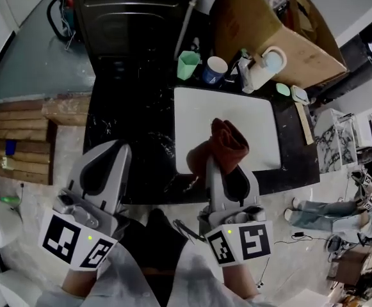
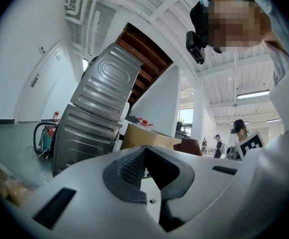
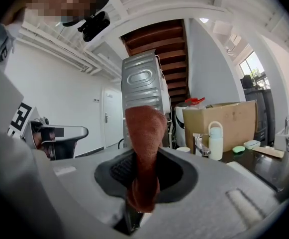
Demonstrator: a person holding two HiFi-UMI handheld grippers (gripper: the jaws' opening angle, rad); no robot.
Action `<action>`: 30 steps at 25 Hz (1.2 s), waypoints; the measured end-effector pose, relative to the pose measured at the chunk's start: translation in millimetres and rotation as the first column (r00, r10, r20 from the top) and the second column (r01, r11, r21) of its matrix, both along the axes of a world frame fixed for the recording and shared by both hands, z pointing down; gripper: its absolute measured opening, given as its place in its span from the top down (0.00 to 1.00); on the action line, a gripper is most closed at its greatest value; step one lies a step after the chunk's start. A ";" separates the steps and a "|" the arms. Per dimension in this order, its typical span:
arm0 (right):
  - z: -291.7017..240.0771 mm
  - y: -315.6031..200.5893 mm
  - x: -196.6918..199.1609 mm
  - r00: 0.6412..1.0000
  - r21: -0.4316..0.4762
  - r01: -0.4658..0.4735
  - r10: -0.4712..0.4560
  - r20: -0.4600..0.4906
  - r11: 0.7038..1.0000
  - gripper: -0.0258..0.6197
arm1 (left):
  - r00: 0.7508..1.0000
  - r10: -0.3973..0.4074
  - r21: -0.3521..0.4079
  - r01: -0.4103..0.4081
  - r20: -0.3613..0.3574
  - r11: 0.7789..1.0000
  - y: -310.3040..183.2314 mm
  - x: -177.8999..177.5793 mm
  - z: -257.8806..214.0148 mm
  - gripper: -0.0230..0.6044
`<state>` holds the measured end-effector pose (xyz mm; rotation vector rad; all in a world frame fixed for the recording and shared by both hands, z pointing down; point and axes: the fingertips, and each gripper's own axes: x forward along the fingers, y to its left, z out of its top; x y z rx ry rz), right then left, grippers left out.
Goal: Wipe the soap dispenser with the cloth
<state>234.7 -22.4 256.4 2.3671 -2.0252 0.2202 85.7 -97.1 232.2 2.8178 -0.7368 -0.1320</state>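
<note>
The soap dispenser [image 1: 263, 69], a white bottle with a pale blue top, stands at the back of the black counter, just behind the white sink [image 1: 259, 133]; the right gripper view shows the dispenser [image 3: 215, 141] at the right. A rust-brown cloth [image 1: 224, 144] hangs over the sink's near left part, and my right gripper [image 1: 212, 163] is shut on it. In the right gripper view the cloth [image 3: 144, 133] stands up from between the jaws of that gripper [image 3: 143, 183]. My left gripper [image 1: 123, 149] is shut and empty over the counter's left front, and its own view shows the gripper [image 2: 146, 169] holding nothing.
A tap [image 1: 244, 69], a green cup [image 1: 187, 64] and a blue cup [image 1: 215, 70] stand behind the sink. A cardboard box [image 1: 269, 24] and a metal appliance [image 1: 131, 18] lie beyond. A green soap dish [image 1: 283, 89] is at the right. Someone's legs [image 1: 314, 213] show right of the counter.
</note>
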 end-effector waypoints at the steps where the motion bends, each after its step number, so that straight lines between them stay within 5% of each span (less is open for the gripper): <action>1: 0.7 -3.1 3.3 1.000 0.000 0.018 -0.018 0.001 1.000 0.84 | 1.000 -0.017 0.003 0.017 0.002 1.000 -0.6 2.4 0.2 0.96; 17: -3.7 -36.9 26.9 0.978 0.020 0.209 -0.209 0.016 0.978 0.84 | 0.969 -0.246 0.020 0.245 0.034 0.969 -0.4 -0.2 -8.1 0.96; 30: -13.6 -72.6 24.0 0.980 0.036 0.200 -0.199 -0.008 0.979 0.84 | 0.970 -0.243 0.023 0.243 0.013 0.970 -32.0 -7.9 -11.7 0.96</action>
